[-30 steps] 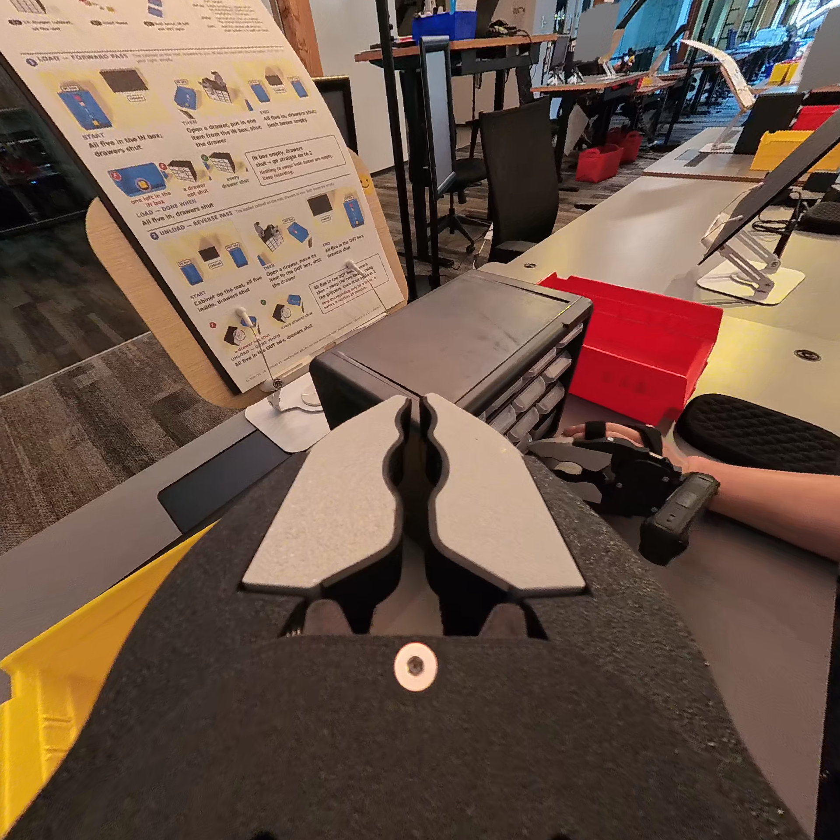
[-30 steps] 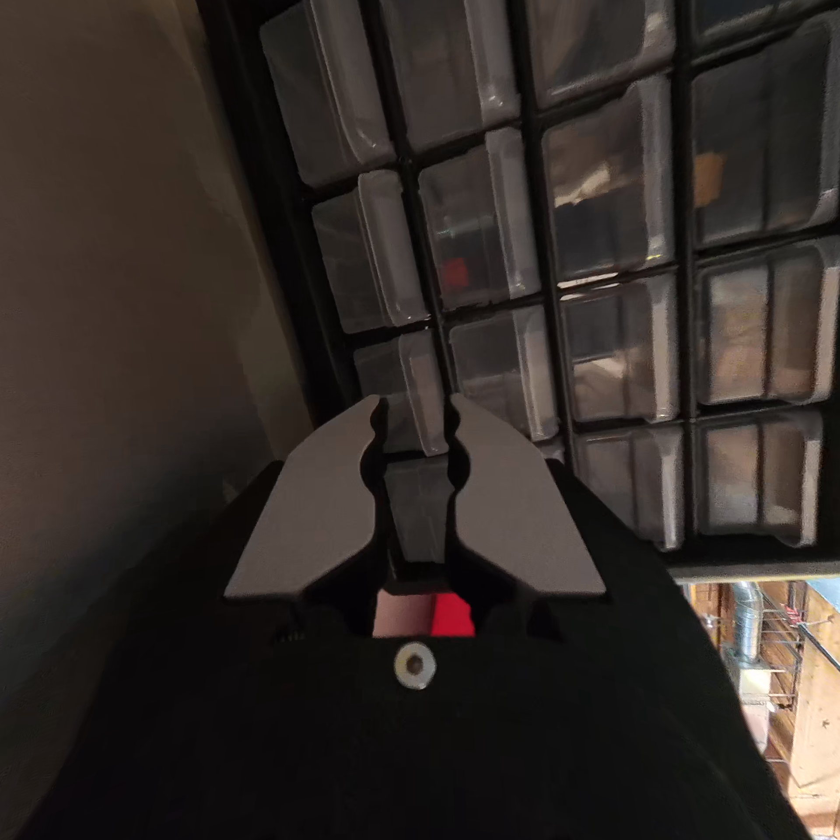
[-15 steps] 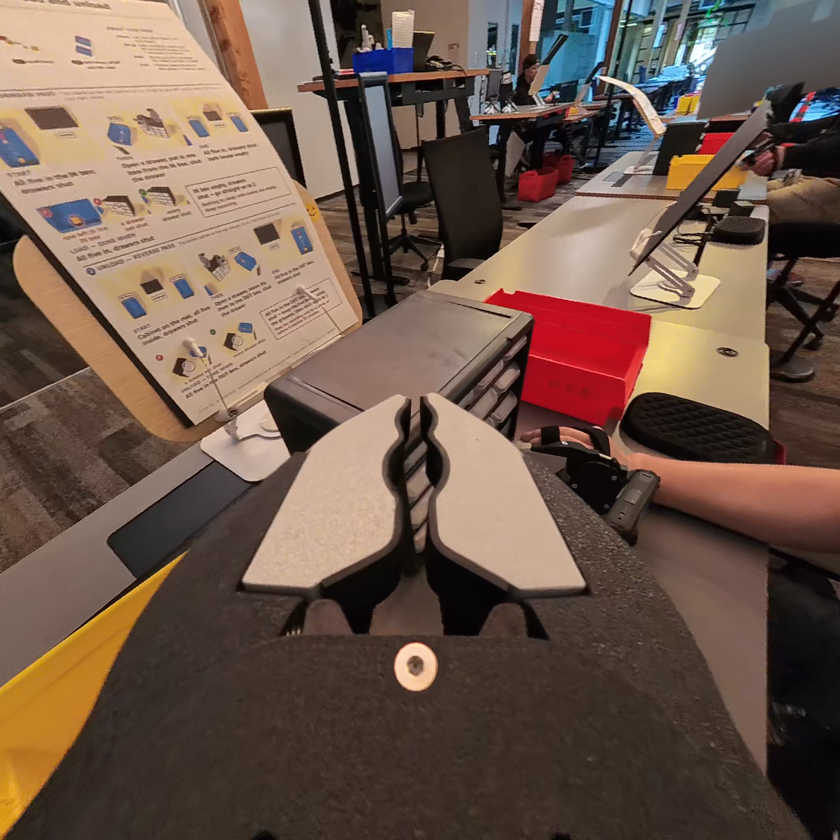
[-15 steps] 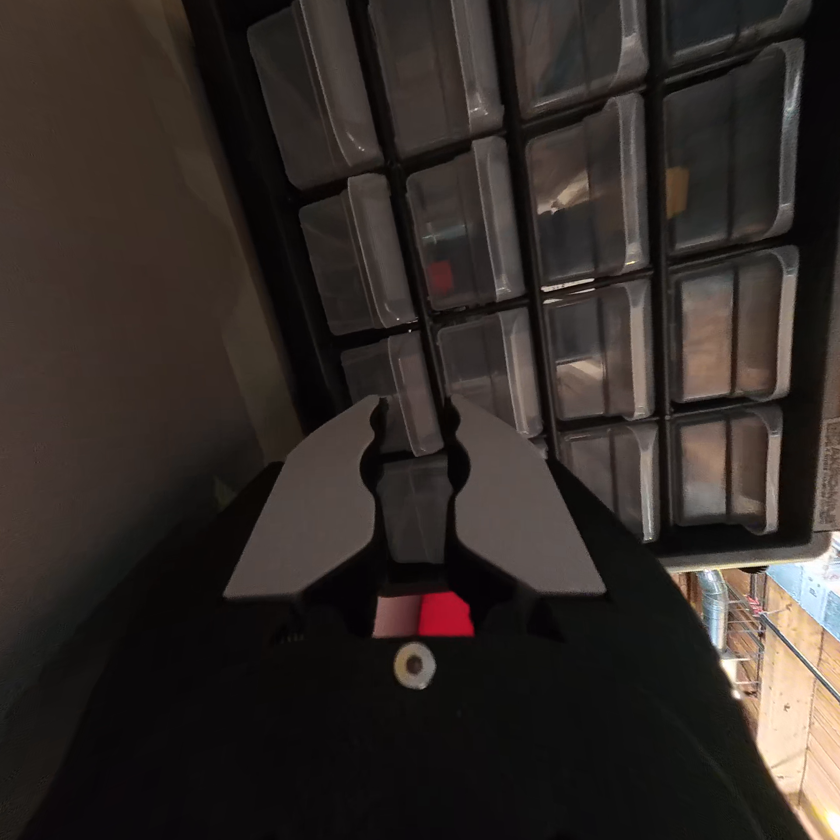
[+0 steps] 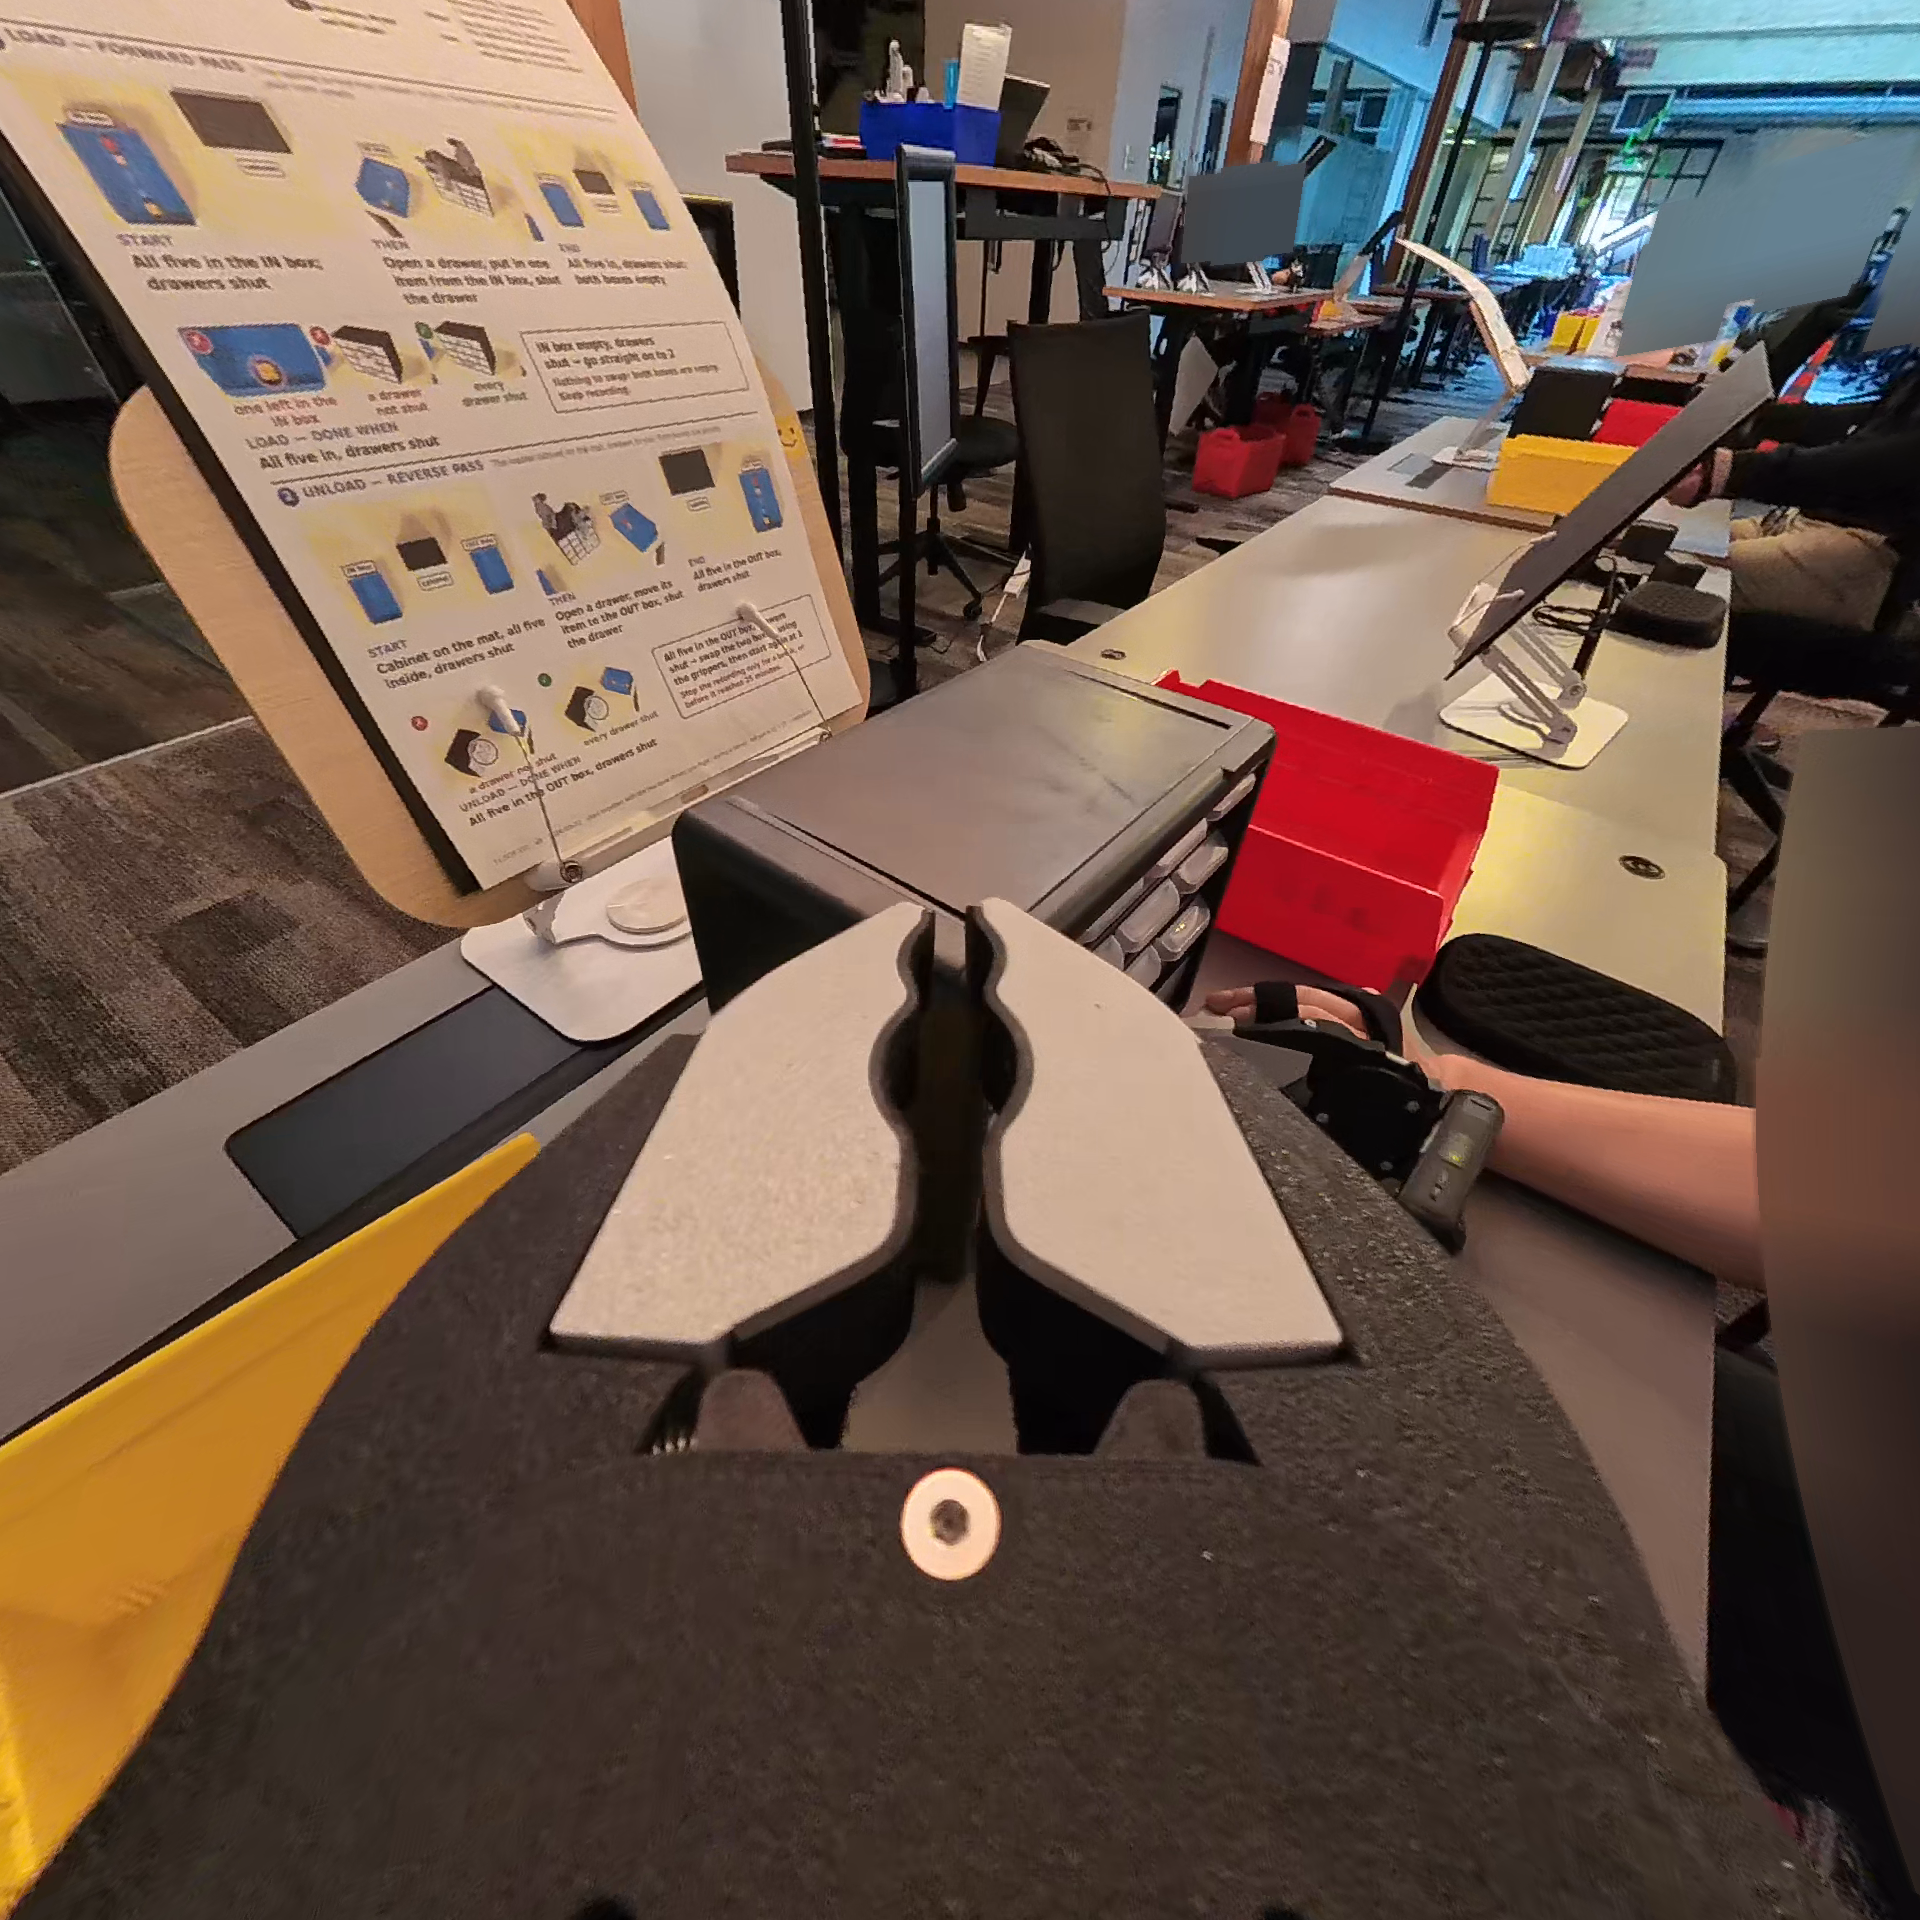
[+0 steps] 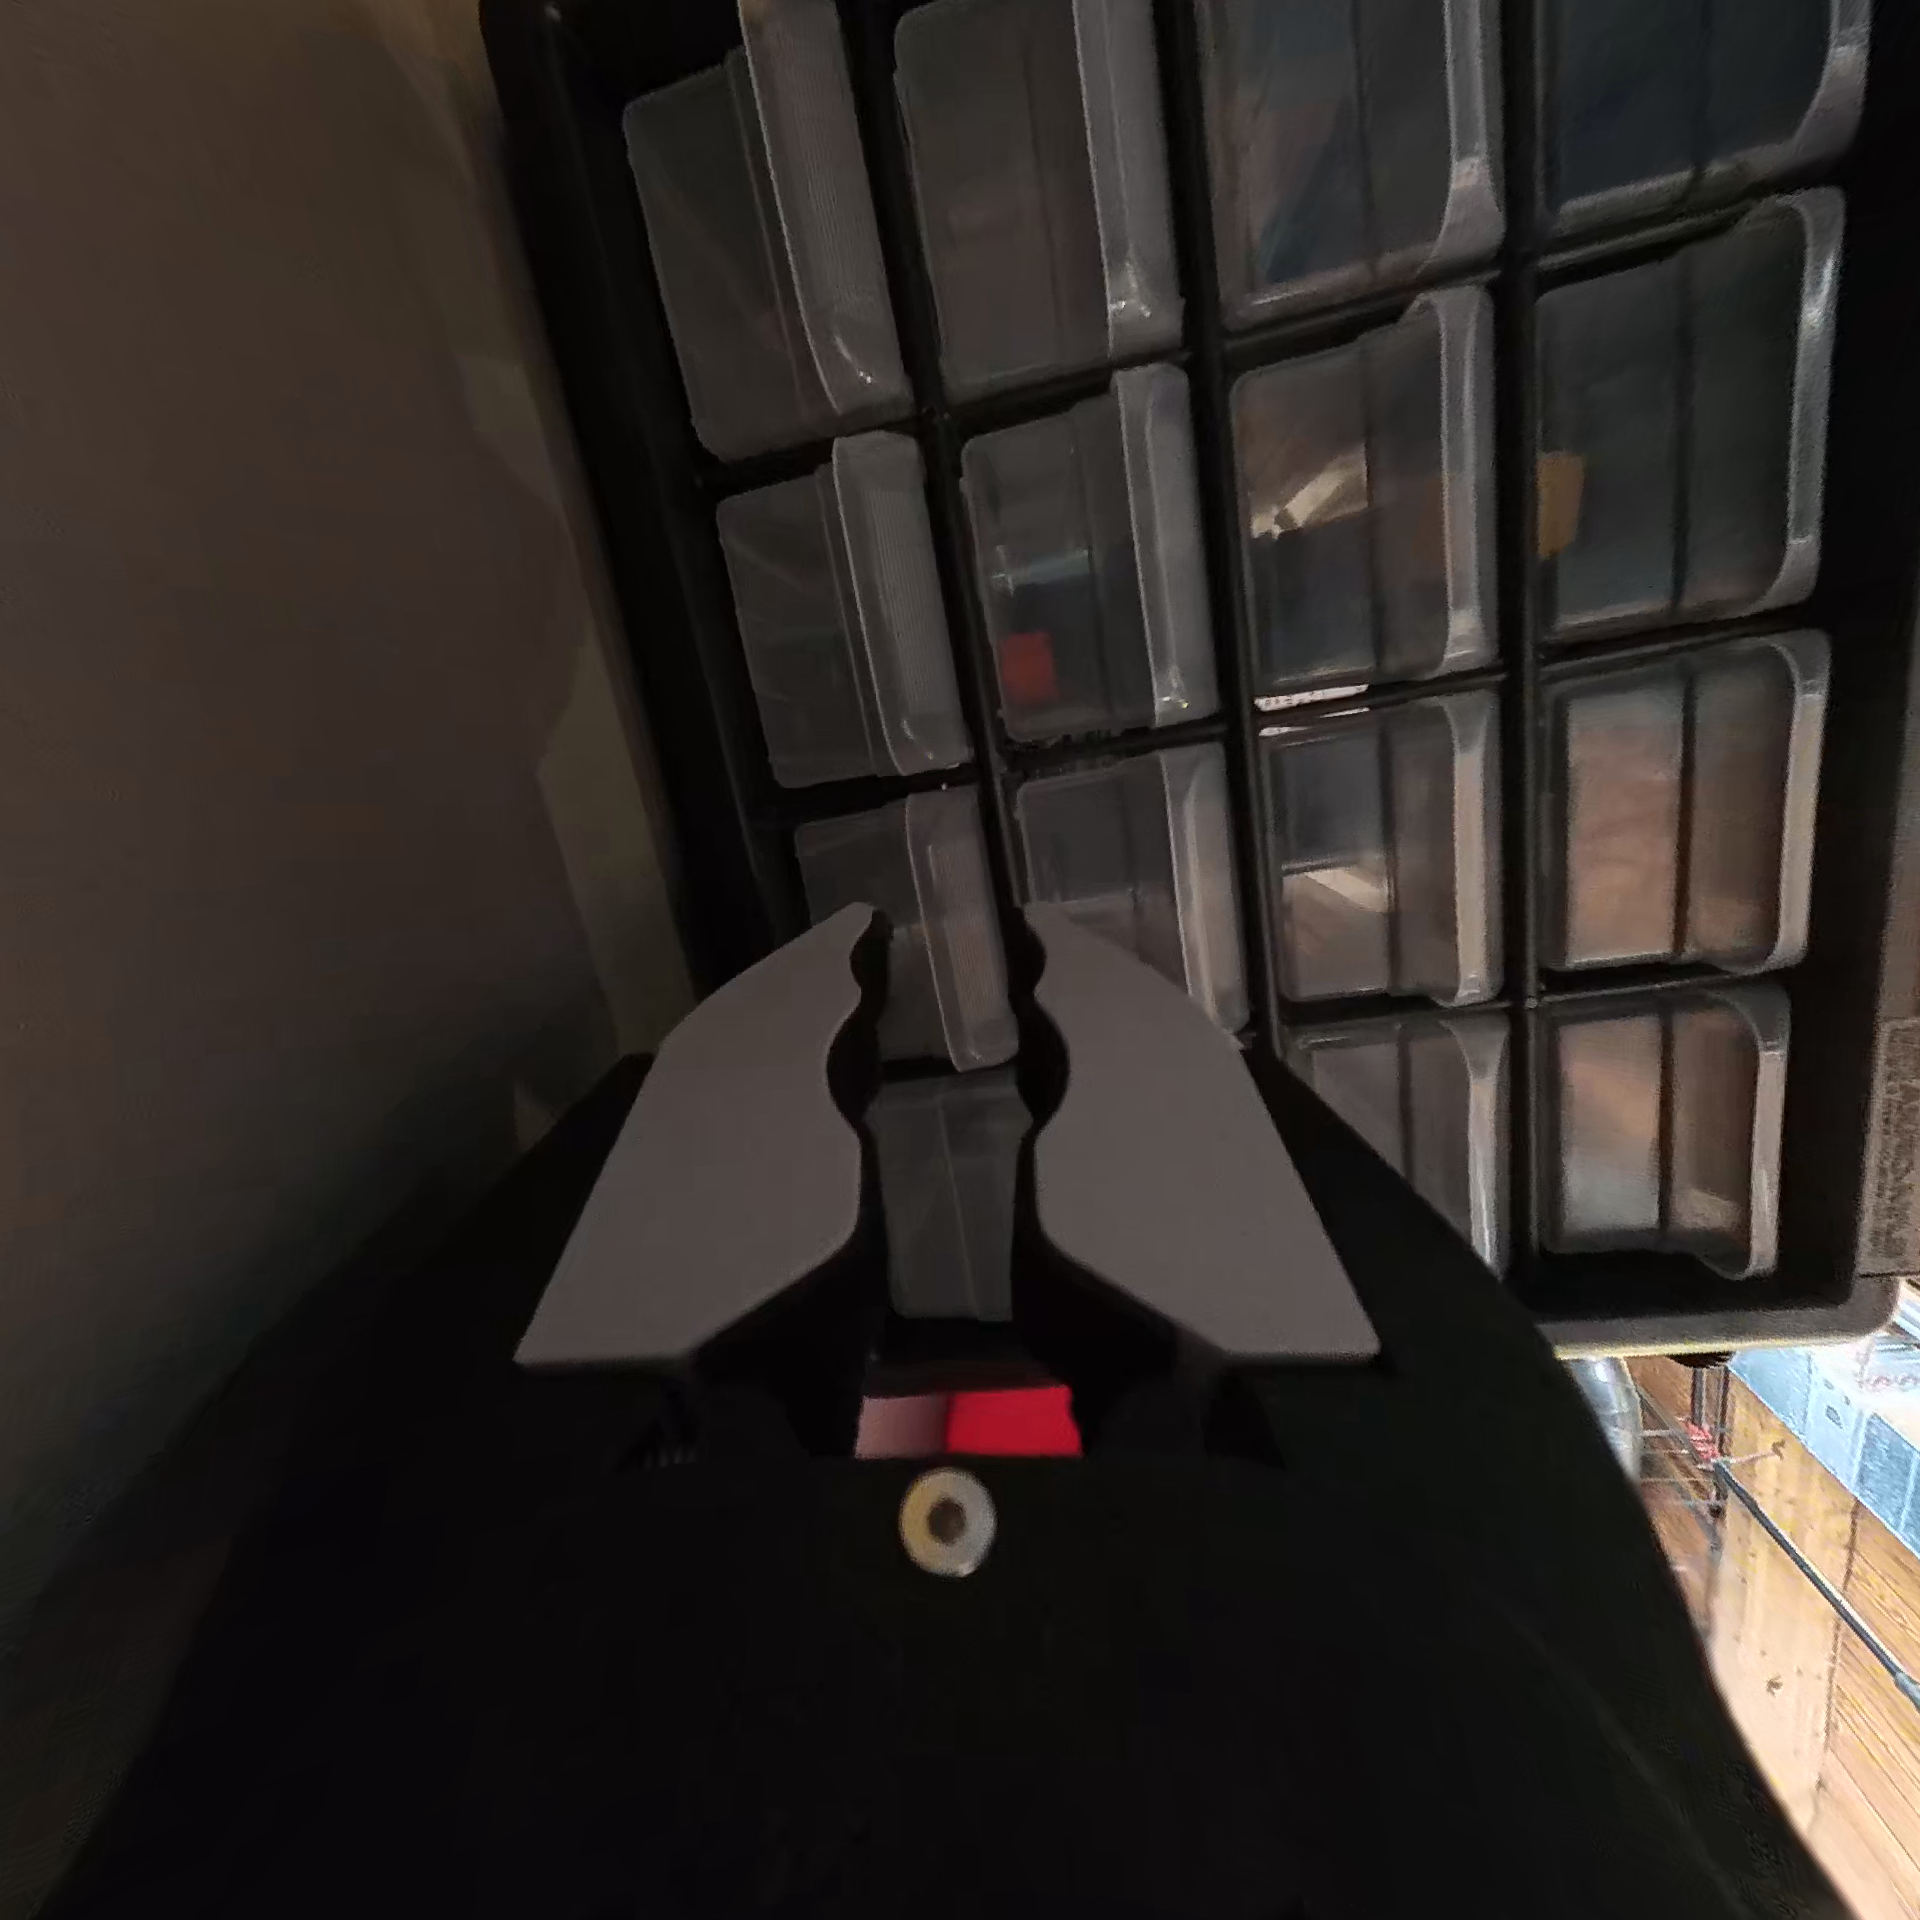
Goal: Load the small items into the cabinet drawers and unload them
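Observation:
The black drawer cabinet [image 5: 997, 769] stands on the desk with its clear drawers facing right. My left gripper [image 5: 951, 925] is shut and empty, held in the air before the cabinet's near side. My right gripper [image 6: 954, 920] is closed on the front of a clear drawer [image 6: 940, 1195] in the cabinet's [image 6: 1351, 623] bottom row, which sticks out toward me. It also shows low at the cabinet front in the left wrist view [image 5: 1340, 1081], held by a hand. A small red item [image 6: 1029, 665] lies in a shut drawer. A red and pink patch [image 6: 1008, 1423] shows under the held drawer.
A yellow bin [image 5: 156, 1455] sits at the lower left, a red bin [image 5: 1351, 842] just beyond the cabinet. An instruction board [image 5: 468, 416] leans behind on a stand. A black padded rest [image 5: 1569, 1018] and a tablet on a stand [image 5: 1600, 520] are to the right.
My right gripper has drawn back a little from the cabinet front with the drawer still between its fingers. My left gripper has shifted slightly and stays shut.

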Demonstrator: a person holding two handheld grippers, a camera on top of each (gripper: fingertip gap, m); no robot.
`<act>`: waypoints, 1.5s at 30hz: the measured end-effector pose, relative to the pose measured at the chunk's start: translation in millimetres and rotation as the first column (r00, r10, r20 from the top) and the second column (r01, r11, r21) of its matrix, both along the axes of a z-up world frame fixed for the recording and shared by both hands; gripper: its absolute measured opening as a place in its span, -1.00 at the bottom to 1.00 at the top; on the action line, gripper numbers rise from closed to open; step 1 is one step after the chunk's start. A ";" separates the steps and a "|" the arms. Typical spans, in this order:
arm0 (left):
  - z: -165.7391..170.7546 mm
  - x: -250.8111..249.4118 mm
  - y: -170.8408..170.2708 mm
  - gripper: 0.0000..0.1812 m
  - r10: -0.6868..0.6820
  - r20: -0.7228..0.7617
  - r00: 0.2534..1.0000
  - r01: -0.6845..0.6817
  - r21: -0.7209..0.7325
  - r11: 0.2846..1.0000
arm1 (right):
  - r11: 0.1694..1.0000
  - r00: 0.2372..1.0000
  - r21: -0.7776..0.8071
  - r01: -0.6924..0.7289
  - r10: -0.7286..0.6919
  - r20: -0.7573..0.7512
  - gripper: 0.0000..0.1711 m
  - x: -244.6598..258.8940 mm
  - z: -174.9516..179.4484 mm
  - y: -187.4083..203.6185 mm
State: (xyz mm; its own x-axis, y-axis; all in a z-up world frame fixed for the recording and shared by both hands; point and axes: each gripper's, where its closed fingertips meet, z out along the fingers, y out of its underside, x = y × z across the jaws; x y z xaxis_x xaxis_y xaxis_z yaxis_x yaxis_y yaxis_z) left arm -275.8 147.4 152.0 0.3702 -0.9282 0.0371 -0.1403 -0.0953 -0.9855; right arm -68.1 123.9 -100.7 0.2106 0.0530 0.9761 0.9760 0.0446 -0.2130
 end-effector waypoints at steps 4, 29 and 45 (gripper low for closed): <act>-5.7 9.5 -0.9 -0.95 0.011 -0.012 1.000 -0.011 -0.015 1.000 | 1.000 0.999 0.014 0.015 -0.016 0.032 -0.74 0.5 0.1 1.3; -29.0 36.6 1.5 -0.94 0.012 -0.155 0.988 -0.013 -0.005 1.000 | 0.999 0.997 0.022 0.044 -0.045 0.059 -0.85 7.7 -0.8 -3.1; -24.9 20.0 5.1 -0.94 0.026 -0.121 0.992 -0.030 -0.025 0.999 | 1.000 0.998 0.019 0.001 -0.003 0.065 -0.86 -4.7 -0.6 -53.2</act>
